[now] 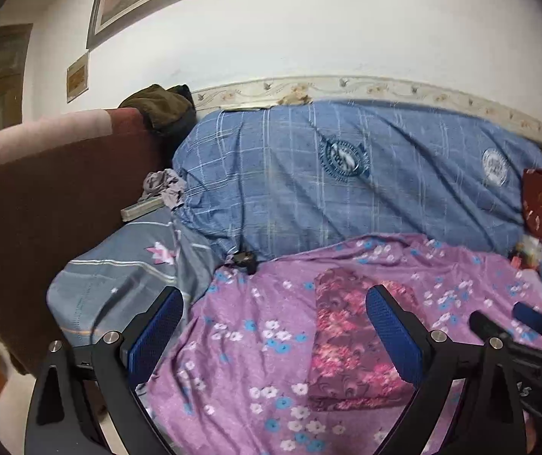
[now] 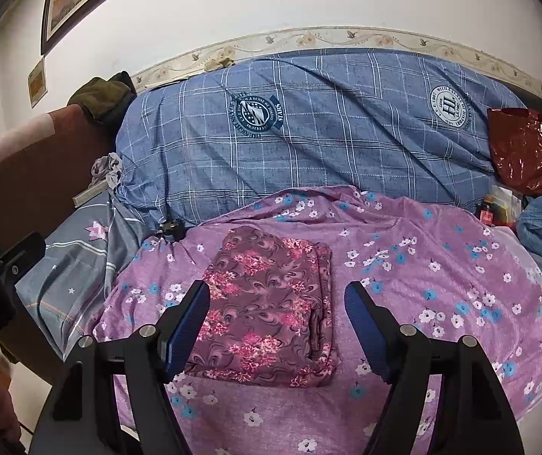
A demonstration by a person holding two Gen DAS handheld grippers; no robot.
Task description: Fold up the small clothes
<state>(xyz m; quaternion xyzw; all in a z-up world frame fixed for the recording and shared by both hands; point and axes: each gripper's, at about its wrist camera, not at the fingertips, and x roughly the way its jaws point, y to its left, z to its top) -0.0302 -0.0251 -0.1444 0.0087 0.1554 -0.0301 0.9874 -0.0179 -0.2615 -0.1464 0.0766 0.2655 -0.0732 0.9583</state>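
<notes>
Right gripper [image 2: 276, 326]: jaws spread wide, nothing between the pads, hanging just above the near edge of the folded floral garment [image 2: 271, 311]. Left pad [image 2: 189, 328] sits over the garment's near-left corner, right pad over the bare sheet just right of it; cannot tell if the left pad touches the cloth.

Left gripper [image 1: 271, 341]: jaws also wide apart, empty, held above the purple floral sheet [image 1: 240, 341], with the garment [image 1: 350, 341] showing between the fingers toward the right one. In the left wrist view the right gripper [image 1: 513, 322] pokes in at the right edge.

The garment is a maroon-pink flowered piece, folded into a neat rectangle, lying flat in the middle of the purple sheet [image 2: 441, 284].

Farther back: a blue plaid duvet [image 2: 327, 132] bunched along the wall. Left: a grey striped pillow [image 2: 73, 265] and a dark red headboard [image 1: 43, 197] with an olive garment [image 1: 161, 108] draped on top. Far right: a shiny red plastic bag [image 2: 525, 148].
</notes>
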